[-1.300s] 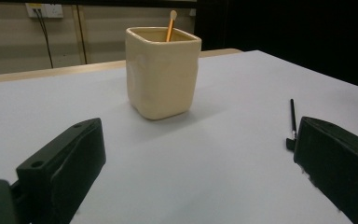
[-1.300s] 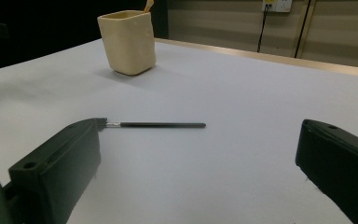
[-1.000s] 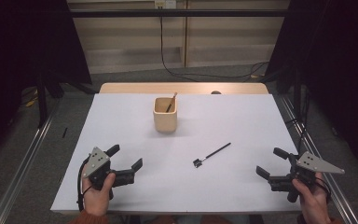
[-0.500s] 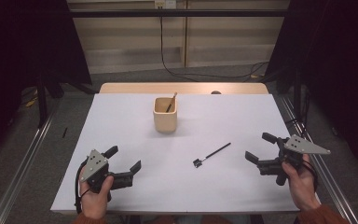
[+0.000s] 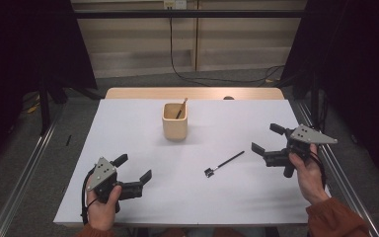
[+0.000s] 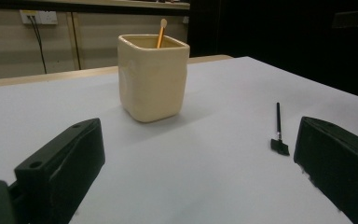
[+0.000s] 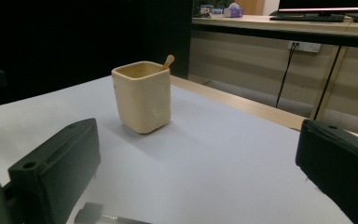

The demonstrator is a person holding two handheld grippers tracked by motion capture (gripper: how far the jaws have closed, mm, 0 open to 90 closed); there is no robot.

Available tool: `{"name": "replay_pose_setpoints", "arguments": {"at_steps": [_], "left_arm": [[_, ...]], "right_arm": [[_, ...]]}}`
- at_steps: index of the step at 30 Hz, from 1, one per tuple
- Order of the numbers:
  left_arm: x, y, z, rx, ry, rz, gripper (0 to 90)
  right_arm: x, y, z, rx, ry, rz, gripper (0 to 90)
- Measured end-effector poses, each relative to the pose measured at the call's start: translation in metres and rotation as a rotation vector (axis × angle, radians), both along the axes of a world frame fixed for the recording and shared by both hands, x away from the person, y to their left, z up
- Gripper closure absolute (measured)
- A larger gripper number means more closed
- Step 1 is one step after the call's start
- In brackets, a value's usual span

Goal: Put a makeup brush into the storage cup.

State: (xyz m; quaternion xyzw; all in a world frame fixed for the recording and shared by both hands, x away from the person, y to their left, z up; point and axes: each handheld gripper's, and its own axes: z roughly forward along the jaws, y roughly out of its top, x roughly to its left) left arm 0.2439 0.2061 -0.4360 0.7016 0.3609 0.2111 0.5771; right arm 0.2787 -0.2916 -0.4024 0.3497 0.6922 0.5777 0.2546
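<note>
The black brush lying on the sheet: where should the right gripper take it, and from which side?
Probably mid-handle on the black brush, coming straight down with the right gripper. It lies flat and thin, clear of the cup; set the open jaws across the handle.

the cup (image 5: 175,121) stands on the table (image 5: 128,123) toward its far edge, a stick (image 5: 181,108) in it; the brush (image 5: 224,163) lies nearer, right of centre, between the grippers' sides
</note>
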Motion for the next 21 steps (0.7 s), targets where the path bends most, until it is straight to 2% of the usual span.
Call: {"name": "replay_pose_setpoints", "arguments": {"at_steps": [5,7,11,12,15,18,21], "left_arm": [[0.0,0.001,0.001,-0.001,0.0,0.001,1.9],[-0.002,0.001,0.002,-0.011,0.009,-0.001,1.9],[-0.004,0.0,0.004,-0.012,-0.005,-0.006,1.9],[-0.003,0.0,0.004,-0.008,-0.005,-0.006,1.9],[-0.002,0.003,0.003,-0.01,-0.005,0.003,1.9],[-0.002,0.004,0.003,-0.007,-0.009,0.004,1.9],[-0.001,0.005,0.004,-0.008,-0.011,0.007,1.9]], "right_arm": [[0.01,0.006,0.006,-0.011,0.028,0.009,0.0],[0.014,0.009,0.01,-0.016,0.03,0.018,0.0],[0.022,0.014,0.013,-0.028,0.022,0.032,0.0],[0.025,0.016,0.014,-0.036,0.029,0.036,0.0],[0.033,0.022,0.015,-0.021,0.053,0.068,0.0],[0.041,0.027,0.018,-0.027,0.093,0.094,0.0],[0.048,0.03,0.02,-0.028,0.102,0.098,0.0]]}}
